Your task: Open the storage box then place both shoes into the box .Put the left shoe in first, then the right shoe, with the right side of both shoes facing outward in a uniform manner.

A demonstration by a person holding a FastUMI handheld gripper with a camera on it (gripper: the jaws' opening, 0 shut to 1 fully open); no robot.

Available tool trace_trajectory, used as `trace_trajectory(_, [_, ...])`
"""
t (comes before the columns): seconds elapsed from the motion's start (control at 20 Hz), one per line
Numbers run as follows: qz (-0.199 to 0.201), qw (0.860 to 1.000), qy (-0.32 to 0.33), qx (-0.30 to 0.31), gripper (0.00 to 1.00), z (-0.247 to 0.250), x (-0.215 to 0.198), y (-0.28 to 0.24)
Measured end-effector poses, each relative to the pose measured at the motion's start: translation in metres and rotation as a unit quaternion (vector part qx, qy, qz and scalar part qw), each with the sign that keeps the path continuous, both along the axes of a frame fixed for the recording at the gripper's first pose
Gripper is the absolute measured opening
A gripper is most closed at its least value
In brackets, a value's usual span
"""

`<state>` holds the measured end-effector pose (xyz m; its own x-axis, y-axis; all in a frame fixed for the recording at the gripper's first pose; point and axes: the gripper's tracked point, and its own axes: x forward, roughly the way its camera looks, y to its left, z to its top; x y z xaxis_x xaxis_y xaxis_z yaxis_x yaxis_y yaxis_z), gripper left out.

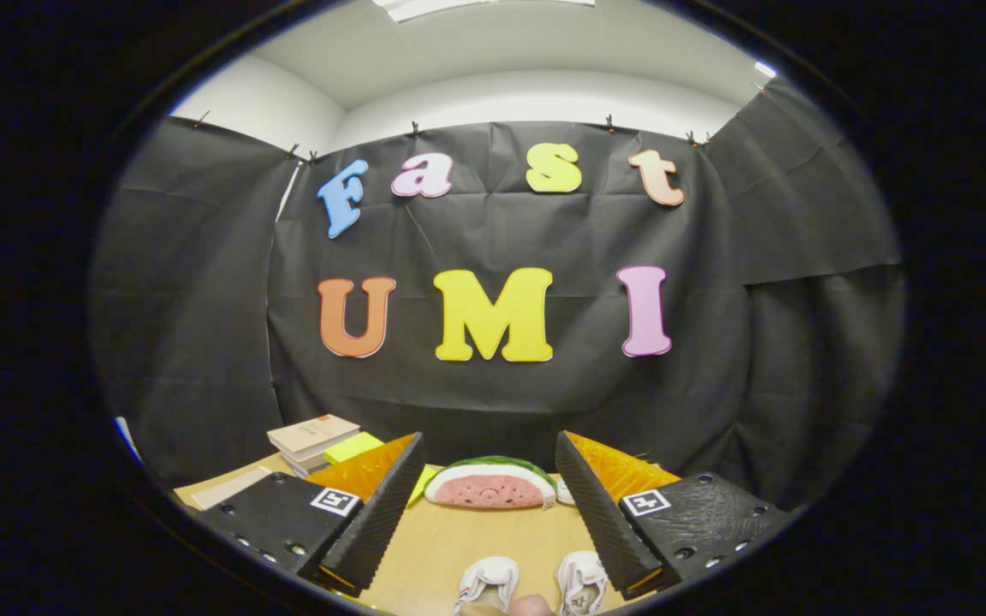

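Matt wooden table (cloth shoes).

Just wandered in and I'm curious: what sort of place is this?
Probably a small curtained booth for practising household chores: black cloth hangs behind a wooden table with shoes, a watermelon-slice toy and books. The claw is open.

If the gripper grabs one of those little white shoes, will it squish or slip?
The left white shoe looks like soft canvas, so it would probably squish a bit. It seems small, likely light. The gripper is open above it.
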<state>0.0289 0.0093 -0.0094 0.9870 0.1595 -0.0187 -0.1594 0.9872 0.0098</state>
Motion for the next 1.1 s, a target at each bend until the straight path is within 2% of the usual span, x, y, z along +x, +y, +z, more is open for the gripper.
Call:
trace_trajectory(0.25, [0.046, 0.998, 0.035, 0.005, 0.94, -0.041, 0.012, 0.006])
trace_trajectory(0.55, [0.089, 0.994, 0.067, -0.004, 0.95, -0.081, 0.01, 0.042])
trace_trajectory(0.85, [0.136, 0.982, 0.125, -0.022, 0.95, -0.131, -0.009, 0.112])
trace_trajectory(1.1, [0.142, 0.969, 0.203, -0.002, 0.95, -0.188, -0.021, 0.165])
